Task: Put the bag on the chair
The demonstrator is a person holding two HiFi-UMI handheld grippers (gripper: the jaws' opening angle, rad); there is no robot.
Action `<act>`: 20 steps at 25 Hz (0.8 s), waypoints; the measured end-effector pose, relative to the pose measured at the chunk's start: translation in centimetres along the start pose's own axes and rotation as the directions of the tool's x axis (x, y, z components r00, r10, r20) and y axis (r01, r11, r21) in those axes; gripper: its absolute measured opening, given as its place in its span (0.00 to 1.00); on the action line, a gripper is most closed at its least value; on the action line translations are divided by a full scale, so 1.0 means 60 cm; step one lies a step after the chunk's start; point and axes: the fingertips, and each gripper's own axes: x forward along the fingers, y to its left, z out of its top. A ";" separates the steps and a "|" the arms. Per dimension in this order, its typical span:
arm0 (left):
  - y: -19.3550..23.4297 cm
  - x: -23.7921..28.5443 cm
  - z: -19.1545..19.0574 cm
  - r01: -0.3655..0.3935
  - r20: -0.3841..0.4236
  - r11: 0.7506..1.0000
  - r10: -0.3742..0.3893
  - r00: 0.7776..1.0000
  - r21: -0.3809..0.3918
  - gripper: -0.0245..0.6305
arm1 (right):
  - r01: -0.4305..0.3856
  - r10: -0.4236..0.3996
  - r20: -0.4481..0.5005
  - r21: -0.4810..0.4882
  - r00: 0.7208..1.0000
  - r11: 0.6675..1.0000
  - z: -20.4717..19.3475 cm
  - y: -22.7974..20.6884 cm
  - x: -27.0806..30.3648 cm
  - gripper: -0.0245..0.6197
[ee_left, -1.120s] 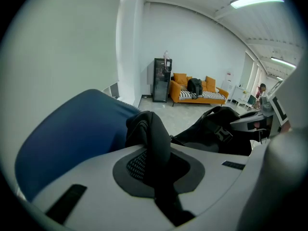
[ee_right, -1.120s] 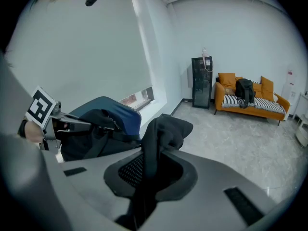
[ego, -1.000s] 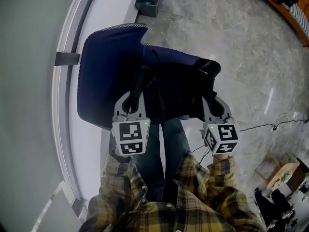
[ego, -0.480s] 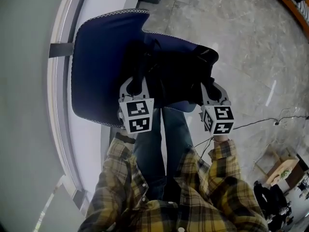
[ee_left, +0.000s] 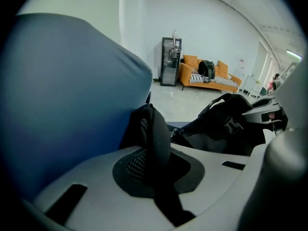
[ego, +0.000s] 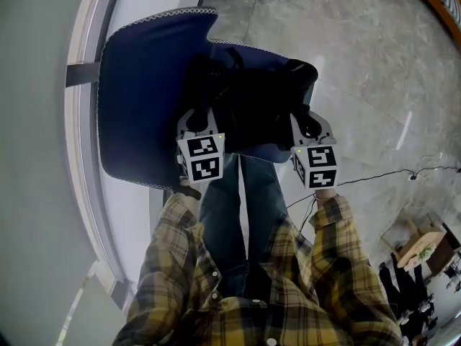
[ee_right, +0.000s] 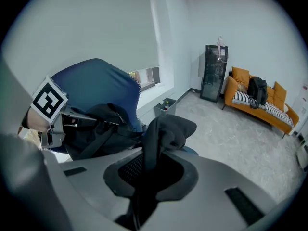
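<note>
A black bag (ego: 253,101) hangs low over the seat of a blue padded chair (ego: 140,85), between my two grippers. My left gripper (ego: 203,125) is shut on a black bag strap (ee_left: 153,134) right next to the chair's backrest (ee_left: 62,90). My right gripper (ego: 307,121) is shut on a folded black strap (ee_right: 162,129) at the bag's right end. In the right gripper view the bag's body (ee_right: 98,126) lies in front of the backrest (ee_right: 98,83), with the left gripper's marker cube (ee_right: 48,100) beside it. Whether the bag's underside touches the seat is hidden.
The person's legs (ego: 241,207) stand against the chair's front edge. A white sill and wall (ego: 79,157) run along the left behind the chair. A small bin (ee_right: 165,107) stands by the wall. A cable (ego: 389,175) lies on the floor at right. An orange sofa (ee_left: 209,76) is far off.
Both grippers have sunk with the bag between them, and the bag now hangs lower over the chair's seat. Both grips look unchanged.
</note>
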 end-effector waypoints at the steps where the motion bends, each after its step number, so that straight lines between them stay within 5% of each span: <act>1: -0.001 0.004 -0.004 0.003 0.001 1.000 -0.003 1.000 -0.002 0.09 | 0.001 -0.001 -0.005 -0.006 1.000 1.000 -0.002 -0.001 0.003 0.11; 9: 0.011 0.027 -0.042 -0.010 -0.017 0.997 0.009 1.000 -0.075 0.09 | 0.030 -0.031 -0.043 -0.020 0.999 0.999 -0.034 -0.010 0.024 0.13; 20: 0.010 0.050 -0.078 -0.023 -0.057 0.997 0.019 0.998 -0.070 0.09 | 0.048 -0.046 -0.107 0.012 0.993 0.999 -0.078 -0.032 0.059 0.16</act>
